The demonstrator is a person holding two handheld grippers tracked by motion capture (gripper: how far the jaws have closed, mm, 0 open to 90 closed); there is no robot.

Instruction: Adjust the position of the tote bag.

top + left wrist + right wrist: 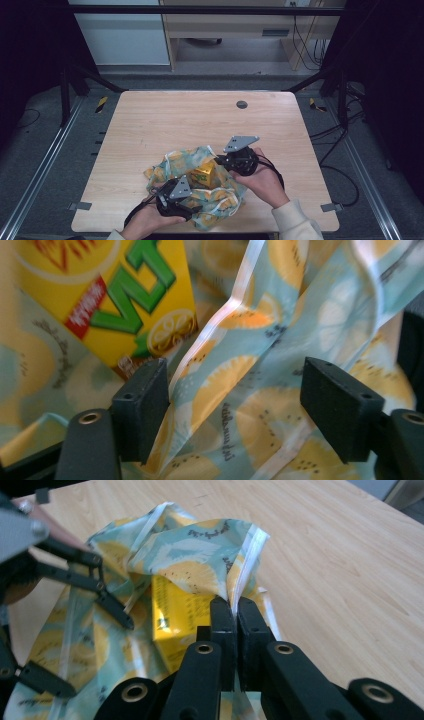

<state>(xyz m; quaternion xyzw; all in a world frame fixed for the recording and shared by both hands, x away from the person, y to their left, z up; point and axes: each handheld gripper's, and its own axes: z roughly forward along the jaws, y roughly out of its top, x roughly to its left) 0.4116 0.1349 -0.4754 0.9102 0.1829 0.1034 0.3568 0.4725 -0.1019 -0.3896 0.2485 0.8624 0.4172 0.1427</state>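
A light-blue bag printed with lemon slices lies crumpled near the table's front edge, with a yellow drink carton inside its mouth. My right gripper is shut on the bag's white-trimmed rim, holding it up beside the carton. In the high view that gripper sits just right of the carton. My left gripper stands open with a fold of the bag between its jaws, the pads apart from the fabric; the carton lies just beyond its left jaw. From above, the left gripper rests over the bag's near side.
The wooden table stretches bare beyond the bag, with a dark round plug near its far edge. Metal frame rails run along both sides. A person's hands and a cream sleeve come in from the front.
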